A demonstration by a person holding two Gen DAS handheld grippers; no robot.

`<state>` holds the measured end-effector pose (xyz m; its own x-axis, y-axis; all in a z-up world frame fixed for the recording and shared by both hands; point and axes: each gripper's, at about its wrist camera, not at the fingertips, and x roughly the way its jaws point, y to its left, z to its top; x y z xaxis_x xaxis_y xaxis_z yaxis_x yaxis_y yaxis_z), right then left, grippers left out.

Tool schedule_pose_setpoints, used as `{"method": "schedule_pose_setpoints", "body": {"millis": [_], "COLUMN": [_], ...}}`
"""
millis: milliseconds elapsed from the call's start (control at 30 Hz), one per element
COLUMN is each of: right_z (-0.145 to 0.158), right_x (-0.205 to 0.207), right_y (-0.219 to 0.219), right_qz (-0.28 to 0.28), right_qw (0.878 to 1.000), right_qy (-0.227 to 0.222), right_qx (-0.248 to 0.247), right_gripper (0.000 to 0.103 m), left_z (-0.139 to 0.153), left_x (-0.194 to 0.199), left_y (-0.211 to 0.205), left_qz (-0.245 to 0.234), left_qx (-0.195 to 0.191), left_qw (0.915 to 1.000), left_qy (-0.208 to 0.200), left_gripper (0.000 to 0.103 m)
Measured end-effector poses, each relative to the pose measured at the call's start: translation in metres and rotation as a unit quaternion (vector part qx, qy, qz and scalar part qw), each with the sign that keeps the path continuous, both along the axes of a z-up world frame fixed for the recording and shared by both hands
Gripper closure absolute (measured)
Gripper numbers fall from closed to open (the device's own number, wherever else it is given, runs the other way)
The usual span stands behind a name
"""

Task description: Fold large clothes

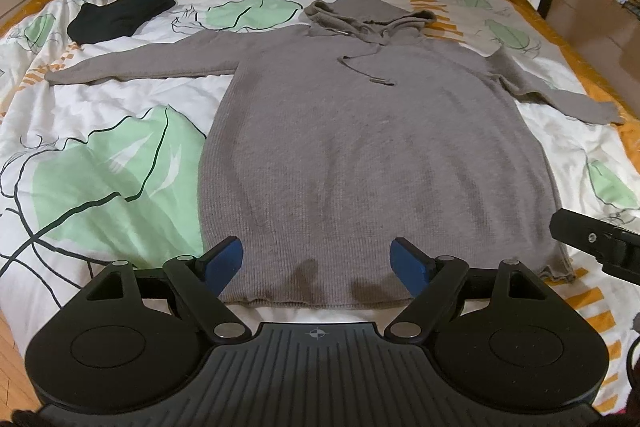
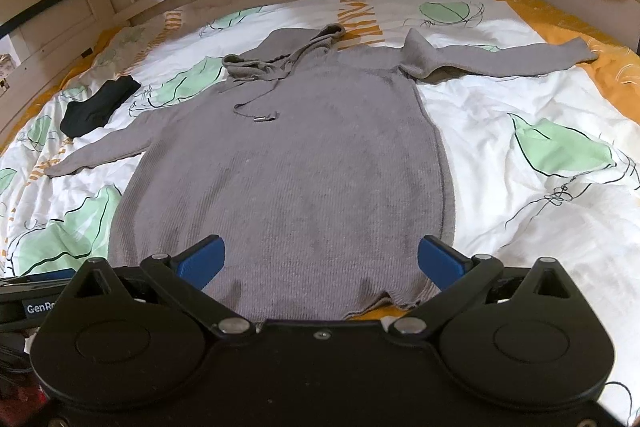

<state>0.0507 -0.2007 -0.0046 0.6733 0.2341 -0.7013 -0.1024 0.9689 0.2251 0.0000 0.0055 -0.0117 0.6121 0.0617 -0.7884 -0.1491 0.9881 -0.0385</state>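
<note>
Through the left wrist camera I see the grey hooded sweater [image 1: 360, 147] lying flat and face up on the patterned duvet [image 1: 100, 167], hood toward the headboard, both sleeves spread out sideways. My left gripper [image 1: 316, 259] hangs over the hem with its blue pads wide apart and nothing between them. A folded black garment [image 1: 120, 13] sits well apart, beyond the sleeve on the left of this view. The tip of the right gripper shows at the right edge.

Through the right wrist camera, the right gripper [image 2: 320, 259] is likewise spread wide and empty above the hem's near corner. The far sleeve [image 2: 500, 57] is bunched at the shoulder; the drawstring [image 2: 256, 107] trails across the chest.

No fold looks started, I judge. To do the first one well, I would pinch each sleeve near its cuff, take only the knit and not the duvet beneath, and lay it straight across the chest. The knit looks thick and stretchy, so I would lift rather than drag, and flatten that bunched shoulder first.
</note>
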Motion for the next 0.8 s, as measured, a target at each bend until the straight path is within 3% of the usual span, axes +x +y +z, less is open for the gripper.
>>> {"method": "schedule_pose_setpoints", "body": {"millis": [800], "right_z": [-0.0014], "right_x": [0.005], "right_y": [0.0036], "right_qz": [0.004], "right_qw": [1.0], "right_qy": [0.013], "right_qx": [0.005], "right_gripper": [0.001], "left_z": [-0.0039], "left_x": [0.0038], "left_y": [-0.0011], "left_qz": [-0.003], "left_qx": [-0.001], "left_qw": [0.9999], "left_qy": [0.012], "left_gripper": [0.023]}}
